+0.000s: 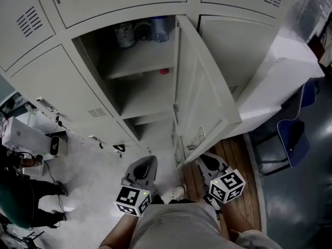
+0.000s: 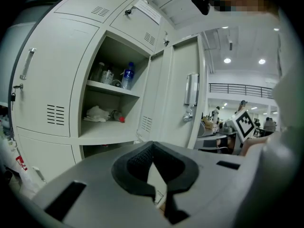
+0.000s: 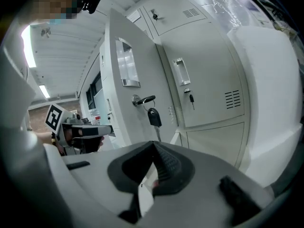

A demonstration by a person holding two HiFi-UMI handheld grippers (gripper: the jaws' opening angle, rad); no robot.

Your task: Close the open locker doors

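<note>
One locker door (image 1: 202, 100) stands open, swung out toward me, its edge between my two grippers. The compartment (image 1: 140, 82) behind it has shelves with bottles (image 1: 155, 29) and a small red item (image 1: 164, 71). My left gripper (image 1: 142, 171) hangs low in front of the opening, jaws shut on nothing. Just right of the door's lower corner is my right gripper (image 1: 211, 164), also shut and empty. The left gripper view shows the door's outer face and handle (image 2: 191, 89). In the right gripper view the door's inner face (image 3: 126, 75) carries a key (image 3: 153, 117) that hangs from the lock.
Closed lockers (image 1: 62, 77) surround the open one. A large white plastic-covered block (image 1: 280, 71) and a blue chair (image 1: 293, 139) stand to the right. A white box (image 1: 31, 134) and a person (image 1: 21, 201) are at the left. Wooden flooring (image 1: 241, 160) runs under the door.
</note>
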